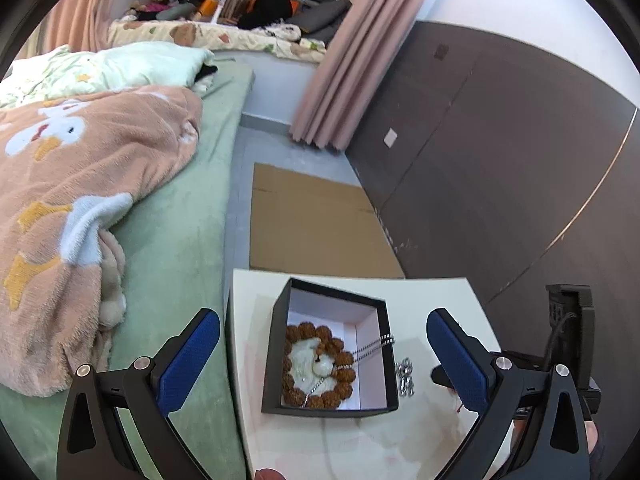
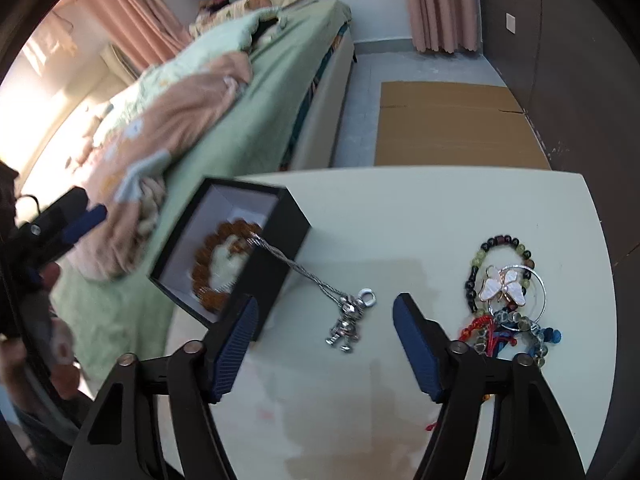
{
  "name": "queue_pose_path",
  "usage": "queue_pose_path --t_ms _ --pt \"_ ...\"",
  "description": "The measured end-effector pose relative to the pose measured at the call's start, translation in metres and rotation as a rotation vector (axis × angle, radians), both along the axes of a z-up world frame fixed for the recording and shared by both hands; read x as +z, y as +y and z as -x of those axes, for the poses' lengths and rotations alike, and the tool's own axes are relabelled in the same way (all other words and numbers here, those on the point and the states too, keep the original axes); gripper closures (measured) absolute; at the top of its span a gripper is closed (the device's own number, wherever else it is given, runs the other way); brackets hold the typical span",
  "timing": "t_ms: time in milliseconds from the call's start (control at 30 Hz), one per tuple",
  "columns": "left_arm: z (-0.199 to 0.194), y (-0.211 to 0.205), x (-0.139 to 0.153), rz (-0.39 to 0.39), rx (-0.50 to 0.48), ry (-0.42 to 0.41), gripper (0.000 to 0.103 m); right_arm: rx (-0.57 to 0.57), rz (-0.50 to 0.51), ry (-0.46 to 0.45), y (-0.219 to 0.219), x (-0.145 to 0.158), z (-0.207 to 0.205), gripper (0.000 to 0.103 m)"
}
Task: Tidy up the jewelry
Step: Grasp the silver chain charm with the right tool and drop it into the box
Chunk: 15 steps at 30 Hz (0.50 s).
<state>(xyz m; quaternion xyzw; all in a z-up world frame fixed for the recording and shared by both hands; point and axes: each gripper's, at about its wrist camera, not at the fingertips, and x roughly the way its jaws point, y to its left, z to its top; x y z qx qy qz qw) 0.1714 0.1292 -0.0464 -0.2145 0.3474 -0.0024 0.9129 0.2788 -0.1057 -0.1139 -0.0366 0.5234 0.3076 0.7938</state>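
Jewelry box (image 1: 276, 360): black outside, pale lining, sat open at the left edge of the white table (image 2: 440, 208), right by the bed.
Brown bead bracelet (image 1: 344, 360): chunky reddish-brown beads in a ring around a whitish piece, lay flat inside the box.
Silver chain (image 2: 296, 266): draped out over the box's right wall, one end inside on the beads, the other down on the table.
Robot charm (image 2: 346, 322): little silver figure on the chain's outer end, lay on the table between the right claw's fingers.
Loose pile (image 2: 506, 300): dark-and-green bead bracelet, butterfly piece, red cord, tangled well right of the box.
Left gripper (image 1: 323, 356): spread wide, above the box, nothing held.
Right gripper (image 2: 325, 344): spread wide too, empty.
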Motion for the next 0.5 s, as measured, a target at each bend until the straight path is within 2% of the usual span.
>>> queue_pose_path --t_ms 200,333,467,500 --pt "-0.001 -0.003 -0.002 -0.04 0.018 0.028 0.0 -0.014 0.075 0.014 0.005 -0.027 -0.005 0.058" --pt "-0.001 0.003 -0.004 -0.05 0.045 0.045 0.0 -0.007 0.115 0.015 0.016 -0.04 -0.007 0.062" --pt "-0.002 0.009 -0.008 -0.038 0.062 0.066 0.0 0.015 0.213 -0.043 0.028 -0.046 -0.002 0.084" --pt "-0.002 0.009 -0.009 -0.037 0.063 0.069 0.0 0.018 0.204 -0.039 0.028 -0.045 -0.001 0.084"
